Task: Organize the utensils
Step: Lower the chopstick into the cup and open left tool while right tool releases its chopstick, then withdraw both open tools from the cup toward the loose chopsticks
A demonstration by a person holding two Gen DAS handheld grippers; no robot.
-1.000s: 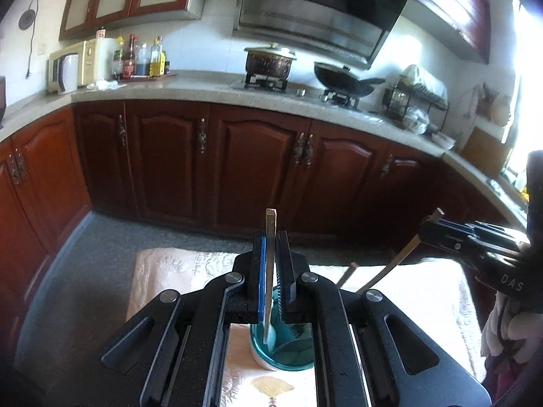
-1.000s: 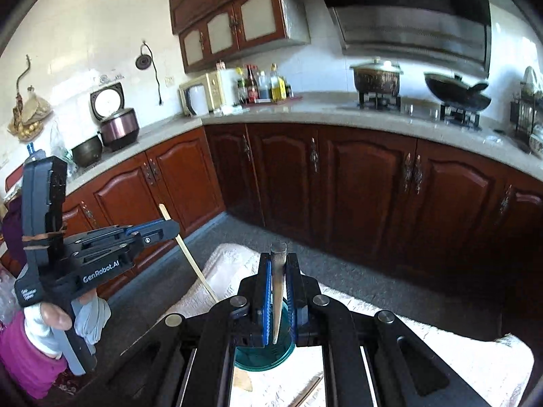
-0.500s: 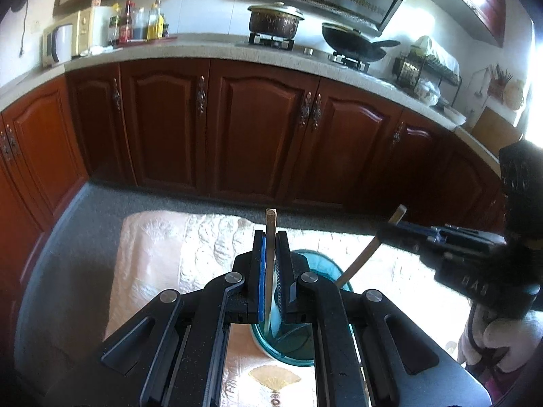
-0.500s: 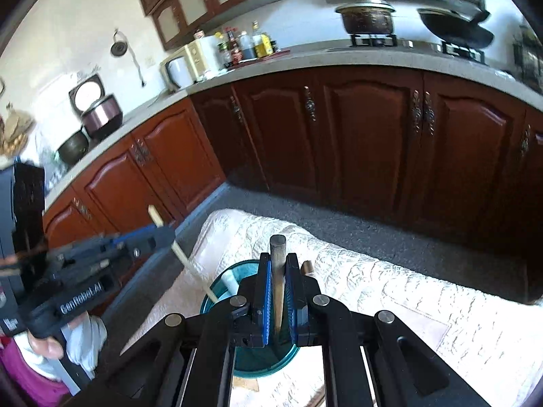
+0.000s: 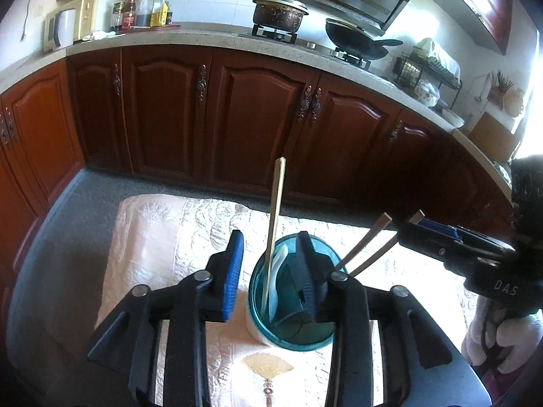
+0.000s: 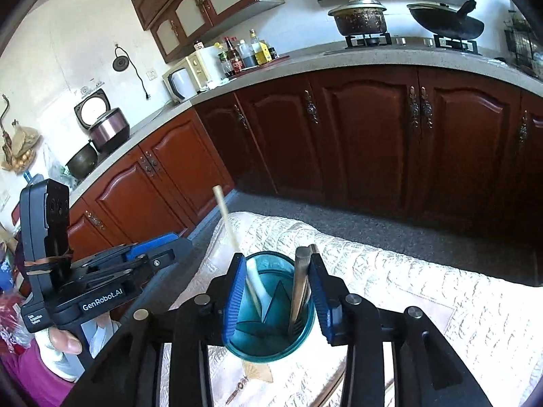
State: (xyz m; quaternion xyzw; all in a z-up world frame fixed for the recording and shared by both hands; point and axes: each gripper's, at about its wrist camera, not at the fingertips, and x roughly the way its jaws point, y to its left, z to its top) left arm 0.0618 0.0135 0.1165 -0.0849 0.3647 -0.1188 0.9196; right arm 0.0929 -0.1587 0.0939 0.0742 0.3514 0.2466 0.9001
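A teal glass cup [image 5: 288, 335] stands on the cream quilted cloth [image 5: 163, 237]; it also shows in the right wrist view [image 6: 271, 346]. A pale wooden chopstick [image 5: 275, 224] leans inside it, also seen from the right [image 6: 226, 218]. Two dark metal utensil handles [image 5: 370, 240] stand in the cup, seen too in the right wrist view [image 6: 300, 285]. My left gripper [image 5: 271, 271] is open above the cup, holding nothing. My right gripper [image 6: 276, 291] is open around the cup's top, empty.
Dark red cabinets [image 5: 258, 118] line the far side under a stone counter with a pot [image 5: 278, 13], a wok [image 5: 353, 40] and bottles [image 5: 142, 10]. A thin stick-like utensil [image 6: 334, 386] lies on the cloth near the cup.
Both grippers were shut on utensils held over the cup. Both have opened, and the chopstick and metal utensils now stand free in the cup.
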